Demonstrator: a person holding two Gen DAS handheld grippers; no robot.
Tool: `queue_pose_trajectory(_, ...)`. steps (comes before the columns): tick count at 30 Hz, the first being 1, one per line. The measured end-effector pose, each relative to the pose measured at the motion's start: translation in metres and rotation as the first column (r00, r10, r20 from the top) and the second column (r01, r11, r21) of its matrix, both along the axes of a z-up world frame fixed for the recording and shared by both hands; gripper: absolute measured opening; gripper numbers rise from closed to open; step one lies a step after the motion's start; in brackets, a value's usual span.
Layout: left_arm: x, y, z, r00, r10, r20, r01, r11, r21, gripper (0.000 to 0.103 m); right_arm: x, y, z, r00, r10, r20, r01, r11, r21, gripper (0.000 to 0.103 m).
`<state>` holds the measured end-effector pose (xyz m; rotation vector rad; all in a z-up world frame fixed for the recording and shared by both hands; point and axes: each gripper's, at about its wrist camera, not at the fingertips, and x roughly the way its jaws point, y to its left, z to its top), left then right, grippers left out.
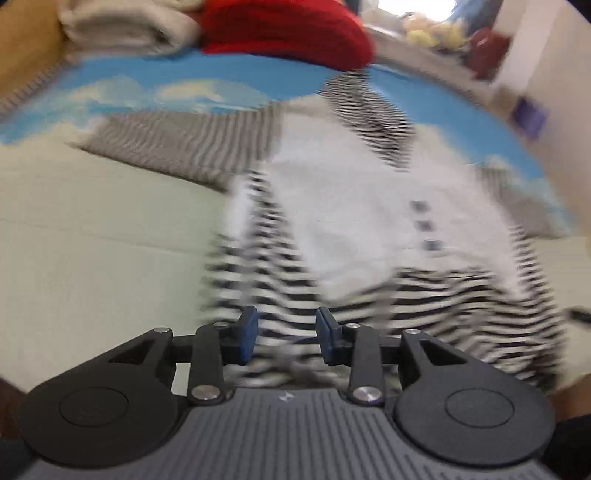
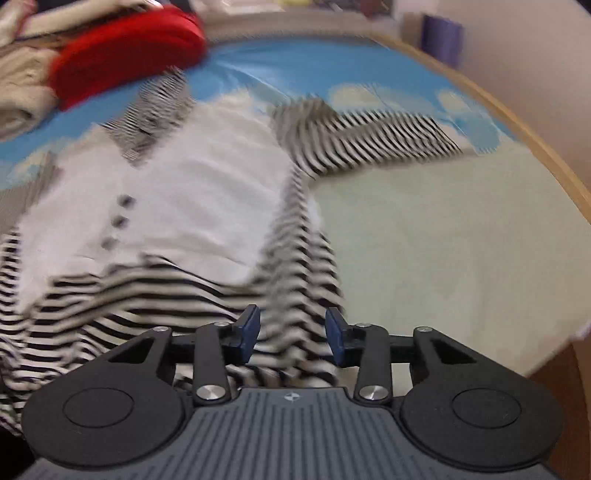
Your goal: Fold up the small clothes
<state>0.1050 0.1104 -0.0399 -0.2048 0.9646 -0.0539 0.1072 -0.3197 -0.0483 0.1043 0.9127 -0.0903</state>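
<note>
Striped garment [image 1: 354, 236] with white front panel lies spread on the counter [image 2: 443, 240], hem nearest both grippers. Left gripper [image 1: 287, 334] and right gripper [image 2: 292, 334] are part-open — striped hem fabric between the jaws, pads not pressing. Risk: hem slips free or bunches, so the fold goes crooked. Counter has a sky-print cover; red cloth [image 2: 125, 51] and beige pile [image 1: 122, 26] sit at the back.

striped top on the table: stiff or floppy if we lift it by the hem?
The striped top is probably floppy: its hem lies bunched in soft ripples before the right gripper. Likely light, since it's thin cloth lying flat. Its sleeve would probably trail when lifted.
</note>
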Motion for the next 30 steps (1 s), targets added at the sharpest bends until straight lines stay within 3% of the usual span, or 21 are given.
queue_pose_trajectory(2, 0.009, -0.01, -0.011, 0.998, -0.036, -0.056, 0.033, 0.998, -0.061, 0.047, 0.003, 0.008, -0.002, 0.998, 0.061, 0.0, -0.061, 0.996, 0.063, 0.043)
queue_pose_trajectory(5, 0.017, -0.027, -0.03, 0.989, -0.063, -0.137, 0.061, 0.998, -0.021, 0.066, 0.012, 0.018, -0.02, 0.989, 0.112, -0.094, -0.1, 0.988, 0.119, 0.045)
queue_pose_trajectory(6, 0.02, -0.031, -0.036, 0.983, -0.07, -0.168, 0.069, 0.998, -0.012, 0.068, 0.014, 0.021, -0.027, 0.985, 0.12, -0.128, -0.105, 0.988, 0.115, 0.046)
queue_pose_trajectory(7, 0.02, -0.033, -0.043, 0.978, -0.073, -0.194, 0.074, 0.997, -0.004, 0.066, 0.017, 0.023, -0.033, 0.98, 0.119, -0.159, -0.103, 0.989, 0.106, 0.047)
queue_pose_trajectory(9, 0.018, -0.036, -0.054, 0.968, -0.081, -0.236, 0.092, 0.995, 0.033, 0.032, 0.018, 0.027, -0.042, 0.974, 0.114, -0.196, -0.096, 0.99, 0.1, 0.047)
queue_pose_trajectory(10, 0.016, -0.036, -0.057, 0.961, -0.106, -0.255, 0.117, 0.993, 0.027, 0.02, 0.019, 0.027, -0.045, 0.971, 0.112, -0.211, -0.094, 0.991, 0.094, 0.047)
queue_pose_trajectory(11, 0.013, -0.033, -0.056, 0.959, -0.119, -0.258, 0.129, 0.991, 0.025, 0.016, 0.018, 0.027, -0.047, 0.968, 0.114, -0.222, -0.096, 0.992, 0.087, 0.045)
queue_pose_trajectory(13, 0.004, -0.031, -0.048, 0.957, -0.15, -0.247, 0.163, 0.986, 0.033, 0.015, 0.011, 0.03, -0.051, 0.963, 0.125, -0.237, -0.107, 0.99, 0.089, 0.043)
queue_pose_trajectory(15, -0.004, -0.026, -0.045, 0.948, -0.165, -0.272, 0.18, 0.983, 0.031, 0.015, 0.004, 0.032, -0.052, 0.959, 0.134, -0.248, -0.116, 0.99, 0.084, 0.033)
queue_pose_trajectory(19, -0.014, -0.023, -0.042, 0.939, -0.18, -0.292, 0.2, 0.979, 0.041, 0.02, -0.009, 0.033, -0.054, 0.945, 0.173, -0.277, -0.151, 0.984, 0.098, 0.03)
queue_pose_trajectory(22, -0.012, -0.023, -0.022, 0.969, -0.163, -0.186, 0.173, 0.984, 0.036, 0.029, -0.009, 0.034, -0.05, 0.947, 0.171, -0.272, -0.155, 0.985, 0.08, 0.03)
queue_pose_trajectory(24, -0.01, -0.023, -0.008, 0.983, -0.151, -0.101, 0.154, 0.988, 0.029, 0.031, -0.006, 0.033, -0.036, 0.964, 0.149, -0.219, -0.14, 0.989, 0.056, 0.032)
queue_pose_trajectory(26, -0.006, -0.024, -0.006, 0.987, -0.14, -0.077, 0.142, 0.99, 0.019, 0.031, -0.008, 0.032, -0.021, 0.981, 0.143, -0.132, -0.139, 0.989, 0.042, 0.041)
queue_pose_trajectory(28, -0.001, -0.027, -0.015, 0.984, -0.129, -0.122, 0.134, 0.99, 0.035, 0.031, -0.01, 0.033, -0.012, 0.988, 0.14, -0.068, -0.138, 0.99, 0.032, 0.05)
queue_pose_trajectory(30, 0.006, -0.033, -0.038, 0.963, -0.116, -0.242, 0.147, 0.983, 0.112, 0.031, -0.005, 0.033, -0.015, 0.987, 0.139, -0.086, -0.137, 0.99, 0.027, 0.052)
